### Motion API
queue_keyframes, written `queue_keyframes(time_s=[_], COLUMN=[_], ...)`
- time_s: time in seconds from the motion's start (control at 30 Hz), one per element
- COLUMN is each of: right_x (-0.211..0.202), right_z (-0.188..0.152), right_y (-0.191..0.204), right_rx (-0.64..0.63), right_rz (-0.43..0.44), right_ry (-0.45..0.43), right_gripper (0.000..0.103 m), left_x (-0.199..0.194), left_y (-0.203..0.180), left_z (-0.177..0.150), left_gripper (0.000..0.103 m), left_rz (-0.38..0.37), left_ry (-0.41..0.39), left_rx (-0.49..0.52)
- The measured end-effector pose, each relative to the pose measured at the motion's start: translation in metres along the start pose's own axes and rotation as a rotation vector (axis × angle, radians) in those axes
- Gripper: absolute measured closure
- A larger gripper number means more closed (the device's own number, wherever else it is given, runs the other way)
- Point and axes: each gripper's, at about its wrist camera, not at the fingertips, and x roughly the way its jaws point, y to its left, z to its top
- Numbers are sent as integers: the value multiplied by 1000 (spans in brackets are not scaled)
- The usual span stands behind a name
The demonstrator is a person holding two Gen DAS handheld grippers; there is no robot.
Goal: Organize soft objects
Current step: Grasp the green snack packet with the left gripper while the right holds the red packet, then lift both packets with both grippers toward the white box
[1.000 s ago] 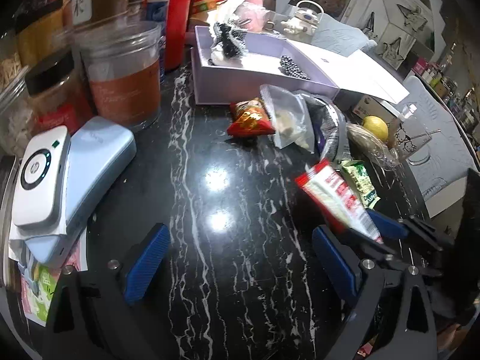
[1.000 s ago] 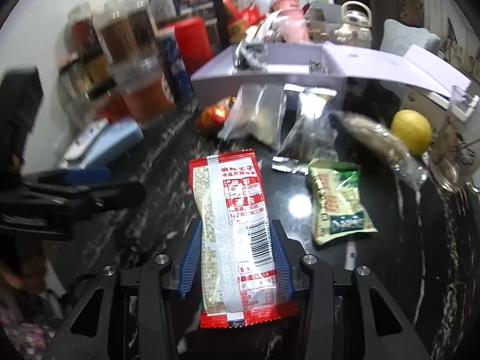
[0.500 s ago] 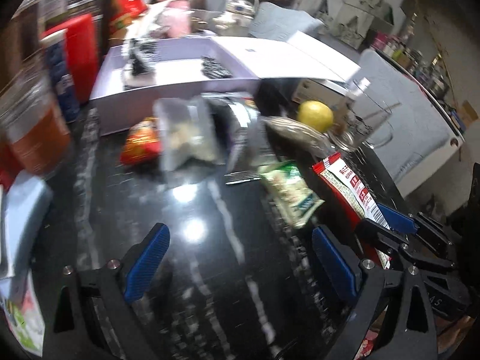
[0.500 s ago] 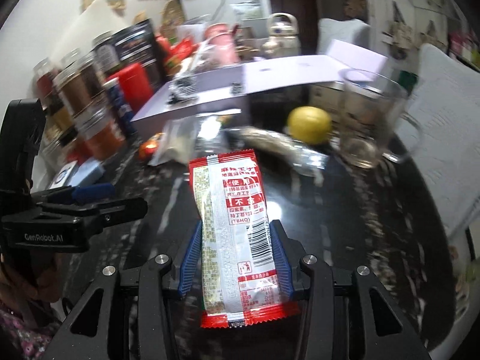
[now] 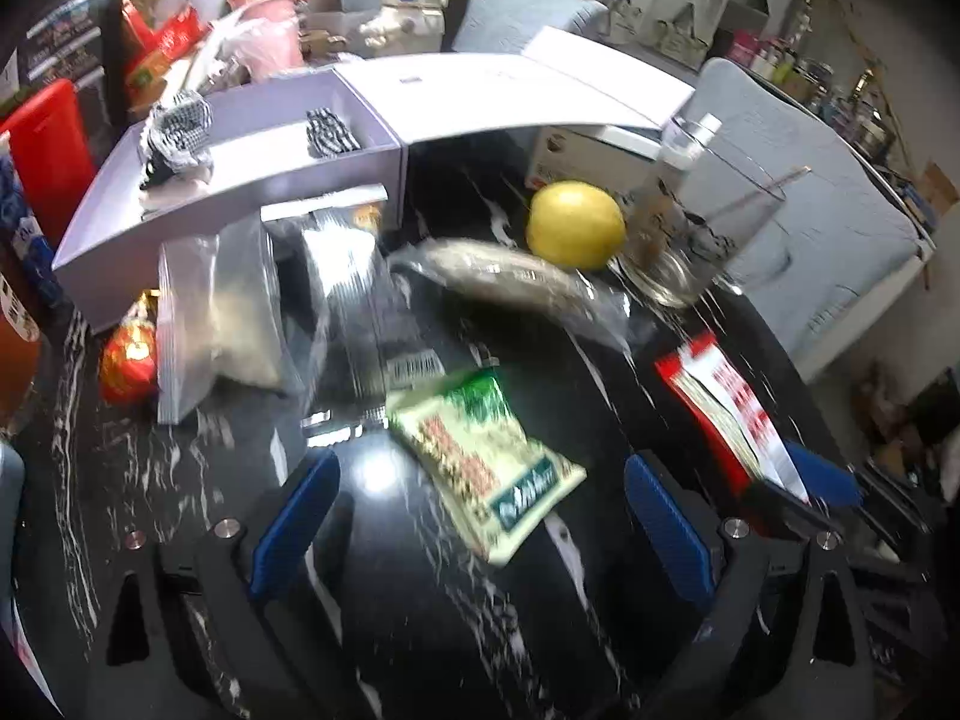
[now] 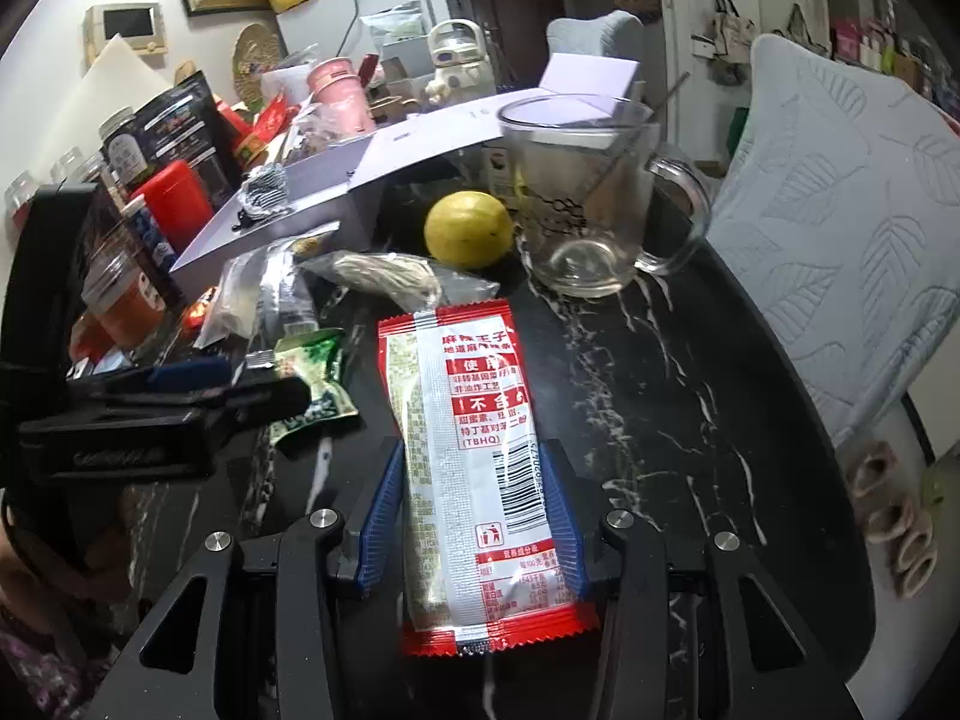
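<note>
I am gripping the red packet (image 6: pixel 474 474) lengthwise in my right gripper (image 6: pixel 471 516) while my wide-open, empty left gripper (image 5: pixel 480 516) is hovering nearer the green packet (image 5: pixel 480 456) — lying just ahead (long axis slanted).

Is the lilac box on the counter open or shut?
Open: the lilac box has its lid folded back, and patterned fabric pieces show inside.

So the lemon (image 6: pixel 468 229) sits on the table (image 6: pixel 672 360) right beside the glass mug (image 6: pixel 591 198), with the open box (image 5: pixel 240 180) off to their left. In front of the box there's a pile of bags (image 5: pixel 270 300), and the snack pack (image 5: pixel 480 456) lies nearer still.
</note>
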Motion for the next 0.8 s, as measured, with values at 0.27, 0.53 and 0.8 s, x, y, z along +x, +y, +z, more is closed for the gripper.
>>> queue_keyframes(time_s=[0.27, 0.53, 0.8], right_x=[-3, -4, -7], right_z=[0, -4, -7], right_y=[-10, -14, -11], right_rx=[31, 56, 58], right_rz=[0, -3, 4], right_ry=[-14, -12, -14], right_gripper=[58, 58, 58], left_x=[31, 28, 17], left_y=[-9, -11, -11], left_z=[5, -2, -13], left_gripper=[7, 59, 66], left_rz=[2, 19, -16], left_ry=[55, -28, -19], left_rx=[-12, 41, 60])
